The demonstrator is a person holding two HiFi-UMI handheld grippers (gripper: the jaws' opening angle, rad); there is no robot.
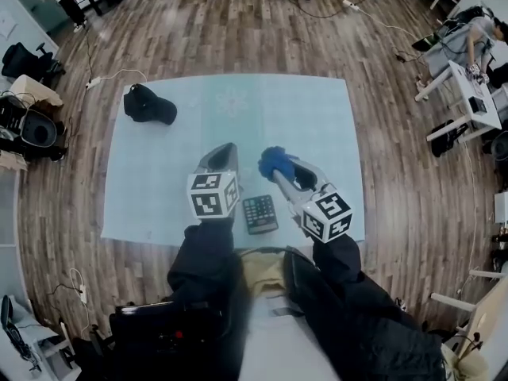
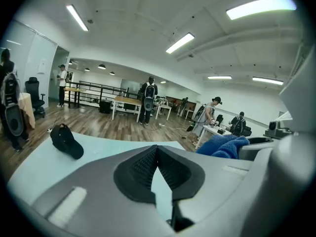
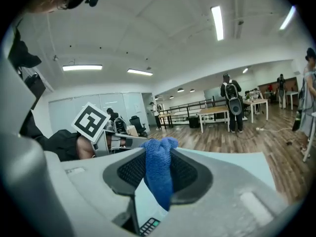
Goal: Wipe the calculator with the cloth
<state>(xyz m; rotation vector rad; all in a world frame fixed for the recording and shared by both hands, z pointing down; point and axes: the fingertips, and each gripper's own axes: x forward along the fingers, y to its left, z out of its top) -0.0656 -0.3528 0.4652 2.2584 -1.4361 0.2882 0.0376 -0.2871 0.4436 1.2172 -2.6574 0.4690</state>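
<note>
Pale-blue counter (image 1: 302, 109): calculator (image 1: 259, 213) lies near its front edge; right gripper (image 1: 279, 167) fingers clamp the cloth (image 1: 274, 160), presumably for wiping; left gripper (image 1: 224, 151) fingers together, empty, probably to steady.

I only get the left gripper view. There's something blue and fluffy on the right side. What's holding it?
Observer: That's the cloth. The right gripper has it pinched between its jaws, with some of it hanging below them.
Operator: Where's the calculator? I can't see it anywhere!
Observer: The calculator lies flat on the mat, near the edge closest to the person, just left of the right gripper.
Operator: Is the cloth rubbing it?
Observer: Not yet. In the head view the cloth is past the calculator's far end, with bare mat showing between them.
</note>
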